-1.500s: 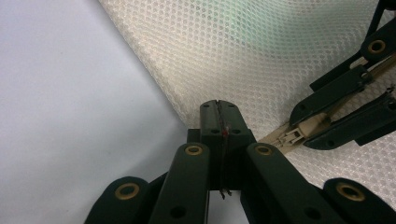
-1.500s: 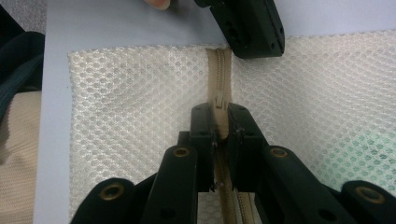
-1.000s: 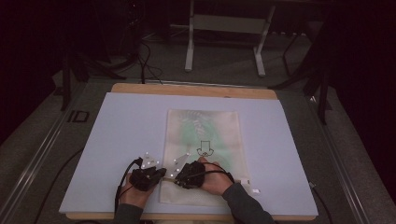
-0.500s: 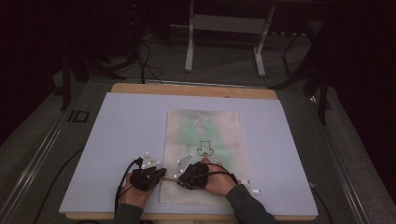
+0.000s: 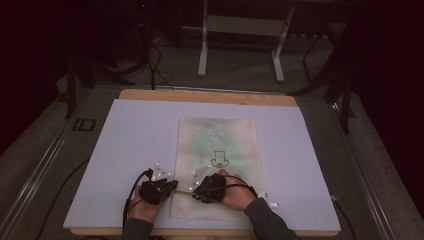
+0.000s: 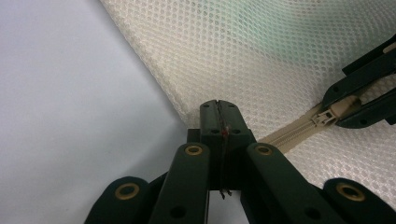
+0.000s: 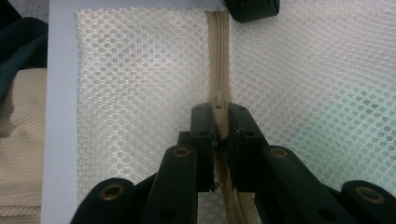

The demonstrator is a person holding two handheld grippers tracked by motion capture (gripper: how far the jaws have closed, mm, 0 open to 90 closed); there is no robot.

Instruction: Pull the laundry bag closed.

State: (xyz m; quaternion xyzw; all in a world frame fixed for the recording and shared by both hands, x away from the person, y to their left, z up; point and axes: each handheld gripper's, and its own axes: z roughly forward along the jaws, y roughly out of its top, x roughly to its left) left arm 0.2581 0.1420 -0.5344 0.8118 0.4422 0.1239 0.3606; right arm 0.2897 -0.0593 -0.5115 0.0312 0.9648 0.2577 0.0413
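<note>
Plainly, the mesh bag point(image 5: 217, 165) is lying flat at the near middle of the surface point(image 5: 125, 140); the left gripper point(image 6: 218, 116) is clamping the bag's near-left corner, the right gripper point(image 7: 219, 122) is pinching the zipper pull point(image 7: 218, 103). If the corner grip is slipping, the mesh is likely bunching — the slider jamming; too steep a tug and the small pull is probably popping free.
</note>
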